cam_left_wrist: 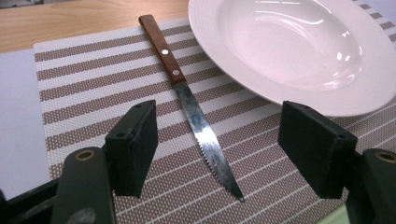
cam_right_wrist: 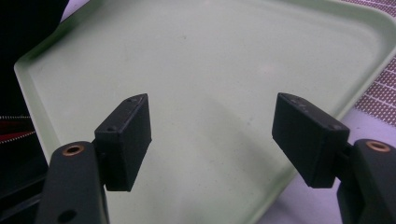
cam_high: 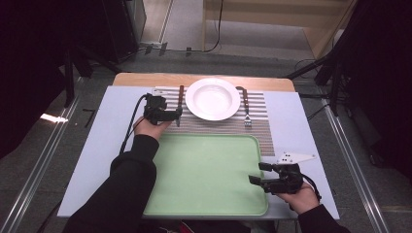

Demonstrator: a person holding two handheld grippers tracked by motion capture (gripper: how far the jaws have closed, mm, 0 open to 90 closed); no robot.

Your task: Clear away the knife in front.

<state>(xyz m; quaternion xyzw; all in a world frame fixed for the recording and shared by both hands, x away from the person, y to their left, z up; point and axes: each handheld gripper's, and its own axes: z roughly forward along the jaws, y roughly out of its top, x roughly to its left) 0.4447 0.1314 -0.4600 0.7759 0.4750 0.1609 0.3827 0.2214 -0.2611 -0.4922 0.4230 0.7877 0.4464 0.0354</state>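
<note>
A knife with a brown wooden handle (cam_high: 180,100) (cam_left_wrist: 192,102) lies on the striped placemat (cam_high: 262,127) (cam_left_wrist: 93,79), just left of a white plate (cam_high: 213,98) (cam_left_wrist: 299,46). My left gripper (cam_high: 174,115) (cam_left_wrist: 217,147) is open, its jaws standing either side of the serrated blade, just above the mat. A fork (cam_high: 244,108) lies right of the plate. My right gripper (cam_high: 259,174) (cam_right_wrist: 212,140) is open and empty over the right part of the pale green tray (cam_high: 204,170) (cam_right_wrist: 187,70).
The placemat and tray rest on a light table top (cam_high: 99,145) with a wooden strip (cam_high: 145,79) along its far edge. Dark stands and cables surround the table on the floor.
</note>
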